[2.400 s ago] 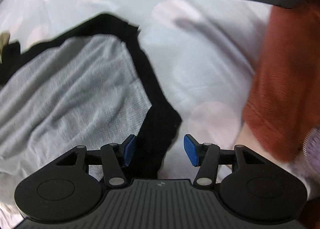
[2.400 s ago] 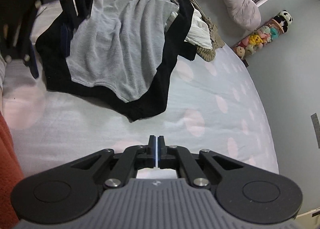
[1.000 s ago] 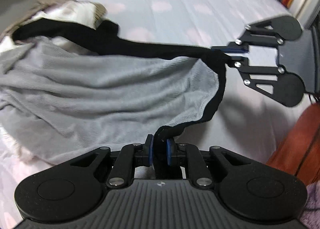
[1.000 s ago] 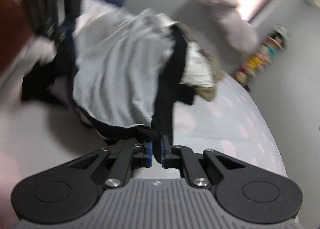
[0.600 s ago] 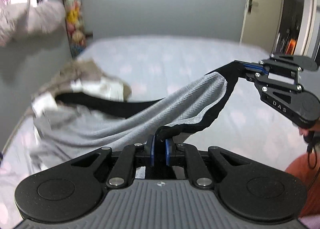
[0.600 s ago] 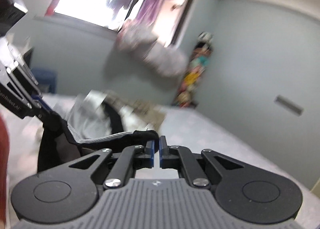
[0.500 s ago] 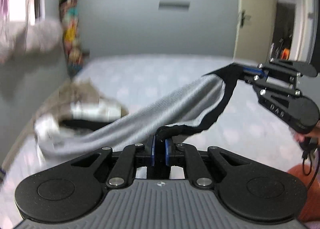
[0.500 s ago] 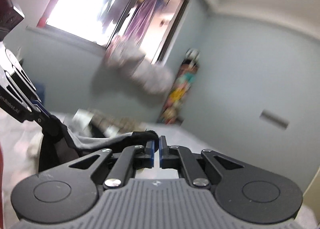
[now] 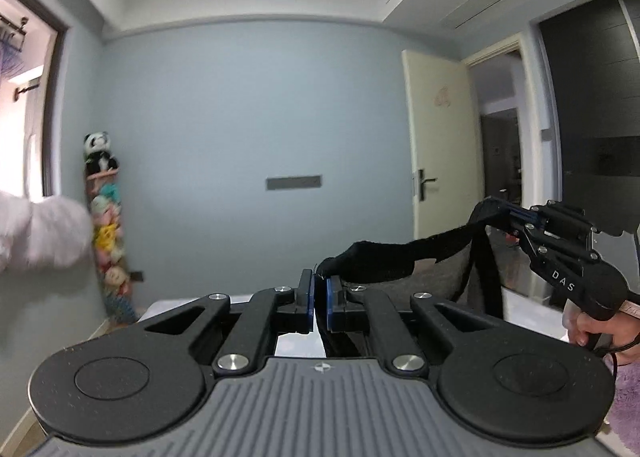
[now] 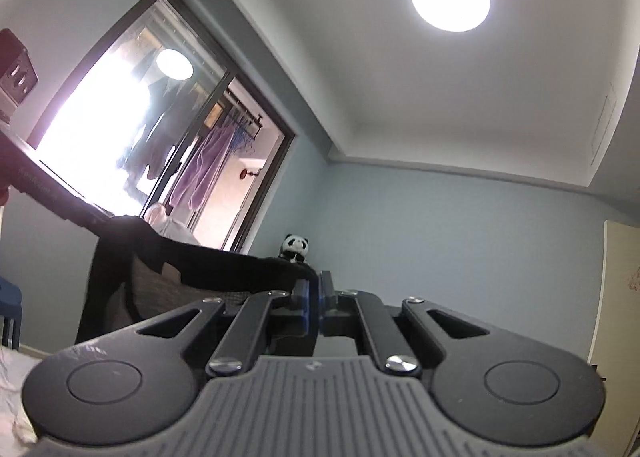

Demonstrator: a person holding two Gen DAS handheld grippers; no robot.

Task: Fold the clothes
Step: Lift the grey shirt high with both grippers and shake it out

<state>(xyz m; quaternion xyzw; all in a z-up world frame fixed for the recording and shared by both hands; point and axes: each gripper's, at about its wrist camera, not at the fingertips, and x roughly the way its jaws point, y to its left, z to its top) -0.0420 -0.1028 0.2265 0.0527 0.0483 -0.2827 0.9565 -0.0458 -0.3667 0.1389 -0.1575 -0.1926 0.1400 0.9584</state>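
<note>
A grey garment with a black hem [image 9: 384, 257] hangs in the air, stretched between both grippers. In the left wrist view my left gripper [image 9: 318, 289] has a bunched end of the black hem between its blue pads, and its jaws are closing tight on it. The right gripper [image 9: 502, 213] is at the right, clamped on the other end, with a hand [image 9: 596, 329] on its handle. In the right wrist view my right gripper [image 10: 316, 289] is shut on the hem [image 10: 224, 265], which runs left to the left gripper [image 10: 100, 221]. Most of the garment hangs below, hidden.
Both cameras look across the room or upward. A column of plush toys with a panda [image 9: 102, 225] stands by the blue wall, an open door [image 9: 436, 145] is at the right, a bright window [image 10: 120, 117] at the left. A strip of the bed [image 9: 172, 305] shows low.
Both grippers have risen and tilted up, lifting the garment off the bed. The views have swung from the bed to the walls and ceiling. The hem now stretches between the grippers.
</note>
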